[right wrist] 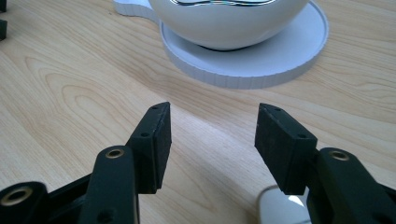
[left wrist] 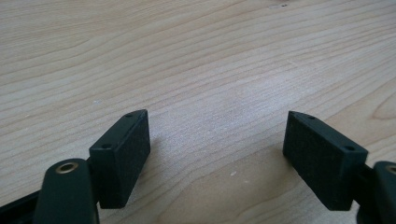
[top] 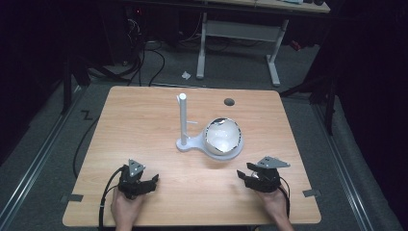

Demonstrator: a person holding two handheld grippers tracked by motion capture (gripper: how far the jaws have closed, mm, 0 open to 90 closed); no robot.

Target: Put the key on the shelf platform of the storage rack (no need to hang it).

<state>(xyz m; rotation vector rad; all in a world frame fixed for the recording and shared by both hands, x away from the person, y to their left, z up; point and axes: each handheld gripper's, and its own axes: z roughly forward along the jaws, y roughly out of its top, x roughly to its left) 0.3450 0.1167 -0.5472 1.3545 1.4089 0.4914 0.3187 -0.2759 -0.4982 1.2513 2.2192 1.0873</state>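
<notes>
A white stand sits mid-table: a thin upright post [top: 183, 120] joined to a round ribbed dish [top: 235, 150] that carries a white bowl [top: 222, 135] with a dark rim line. My right gripper [top: 242, 175] rests near the table's front right, pointing toward the dish, its jaws open with nothing between them. In the right gripper view the bowl [right wrist: 233, 23] and dish [right wrist: 261, 65] lie just ahead of my right gripper [right wrist: 212, 116]. My left gripper [top: 153, 181] sits at the front left, open over bare wood, as the left gripper view confirms [left wrist: 215, 126].
The wooden table [top: 144, 120] has a small dark round hole [top: 229, 101] near its far edge. A white desk frame [top: 240, 33] and cables stand on the floor beyond. A pale white patch [right wrist: 285, 205] shows under the right gripper's right jaw.
</notes>
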